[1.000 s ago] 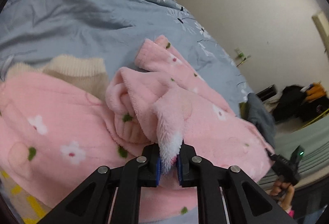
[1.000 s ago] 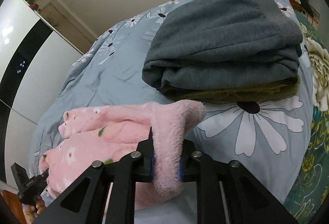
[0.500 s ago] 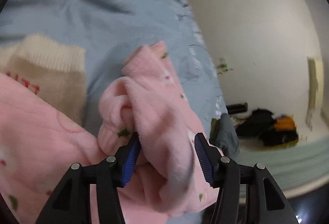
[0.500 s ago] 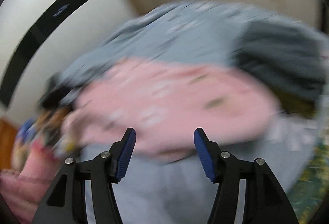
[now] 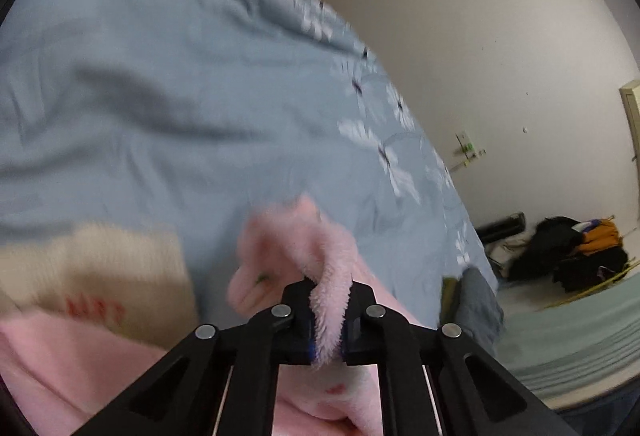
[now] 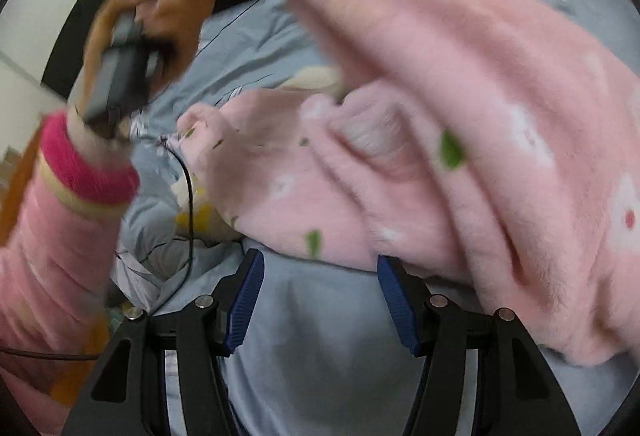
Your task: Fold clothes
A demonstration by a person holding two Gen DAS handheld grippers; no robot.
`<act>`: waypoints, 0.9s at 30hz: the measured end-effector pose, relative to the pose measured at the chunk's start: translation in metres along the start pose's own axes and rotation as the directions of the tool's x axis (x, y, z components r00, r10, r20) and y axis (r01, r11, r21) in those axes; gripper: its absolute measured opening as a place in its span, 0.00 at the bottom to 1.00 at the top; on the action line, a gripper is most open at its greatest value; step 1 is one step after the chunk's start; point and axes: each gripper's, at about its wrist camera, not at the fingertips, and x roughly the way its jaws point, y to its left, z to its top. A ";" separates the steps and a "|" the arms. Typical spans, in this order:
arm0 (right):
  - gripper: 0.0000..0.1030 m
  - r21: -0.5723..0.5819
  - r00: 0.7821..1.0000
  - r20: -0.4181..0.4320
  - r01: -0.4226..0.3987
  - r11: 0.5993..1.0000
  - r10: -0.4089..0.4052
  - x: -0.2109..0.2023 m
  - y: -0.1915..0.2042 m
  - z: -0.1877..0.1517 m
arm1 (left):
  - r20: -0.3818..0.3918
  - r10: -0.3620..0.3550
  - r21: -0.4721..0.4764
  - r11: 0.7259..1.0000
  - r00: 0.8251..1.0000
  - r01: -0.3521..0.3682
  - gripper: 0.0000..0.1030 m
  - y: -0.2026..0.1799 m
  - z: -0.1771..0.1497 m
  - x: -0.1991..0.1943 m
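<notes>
From my left camera the blue-grey floral bedspread (image 5: pixel 168 108) fills everything from nine to twelve o'clock, with the pale wall (image 5: pixel 480 36) behind it at one o'clock. Down at three to four o'clock a dark heap with something orange on top (image 5: pixel 576 256) sits on the floor, near a wall socket (image 5: pixel 466 148). From my right camera a thin black cable (image 6: pixel 188 204) trails over the bedspread at about nine o'clock.

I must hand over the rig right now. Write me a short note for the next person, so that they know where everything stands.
Left gripper: shut on a fold of the pink fleece garment.
Right gripper: open, nothing between its fingers, over bare blue bedsheet at the garment's near edge.
Garment: bunched on the bed, one part lifted by the left gripper.
Done: no neat fold visible.
Left: flatten it, fold it, set it down.
</notes>
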 end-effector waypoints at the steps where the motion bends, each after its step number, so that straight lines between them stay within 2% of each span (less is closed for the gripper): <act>1: 0.59 -0.003 1.000 -0.006 0.014 1.000 -0.014 0.006 0.002 0.003 | 0.013 0.008 -0.002 1.000 1.000 -0.008 0.07 0.000 0.007 -0.004; 4: 0.59 0.006 0.998 -0.055 0.010 1.000 -0.010 0.041 0.009 0.021 | 0.035 0.014 -0.012 1.000 0.999 -0.014 0.07 0.003 0.024 -0.014; 6: 0.59 0.042 0.995 -0.087 0.047 0.998 -0.043 0.061 0.009 0.027 | 0.040 0.026 -0.008 1.000 0.999 -0.026 0.07 0.009 0.028 -0.019; 9: 0.61 0.104 0.997 -0.060 0.049 0.993 -0.043 0.066 0.008 0.034 | 0.036 0.033 -0.010 0.999 0.999 -0.033 0.07 0.017 0.027 -0.019; 11: 0.54 0.143 0.999 -0.037 0.045 0.989 -0.040 0.068 0.007 0.039 | 0.033 0.026 -0.032 0.999 0.999 -0.024 0.07 0.023 0.026 -0.017; 13: 0.17 0.109 0.994 -0.031 0.104 0.989 -0.101 0.071 0.012 0.040 | 0.031 0.014 -0.060 0.998 0.999 -0.012 0.07 0.029 0.025 -0.015; 15: 0.11 0.120 0.996 -0.027 0.086 0.989 -0.083 0.064 0.009 0.038 | 0.031 0.007 -0.079 0.997 0.999 -0.005 0.07 0.032 0.025 -0.015; 17: 0.09 0.131 0.998 0.009 0.058 0.990 -0.060 0.047 0.003 0.037 | 0.035 0.004 -0.073 0.997 0.999 -0.002 0.07 0.032 0.024 -0.020; 19: 0.08 0.121 0.986 0.124 0.092 0.988 -0.107 -0.006 -0.005 0.042 | 0.053 -0.011 -0.048 0.999 0.999 0.014 0.07 0.027 0.022 -0.031; 22: 0.07 0.116 0.943 0.281 0.151 0.982 -0.178 -0.083 -0.017 0.046 | 0.088 -0.053 -0.011 0.998 0.995 0.054 0.07 0.015 0.016 -0.050; 23: 0.07 0.126 0.899 0.363 0.212 0.969 -0.244 -0.132 -0.024 0.045 | 0.098 -0.077 -0.002 0.997 0.992 0.077 0.07 0.011 0.013 -0.056; 24: 0.07 0.141 0.862 0.413 0.259 0.956 -0.294 -0.164 -0.027 0.042 | 0.109 -0.101 0.008 0.995 0.989 0.100 0.07 0.007 0.009 -0.062; 25: 0.07 0.158 0.819 0.460 0.303 0.940 -0.342 -0.196 -0.030 0.039 | 0.082 -0.145 0.040 0.989 0.986 0.142 0.07 0.003 0.004 -0.068; 27: 0.07 0.200 0.719 0.546 0.386 0.900 -0.430 -0.259 -0.036 0.032 | 0.092 -0.185 0.069 0.981 0.978 0.179 0.07 -0.005 -0.012 -0.076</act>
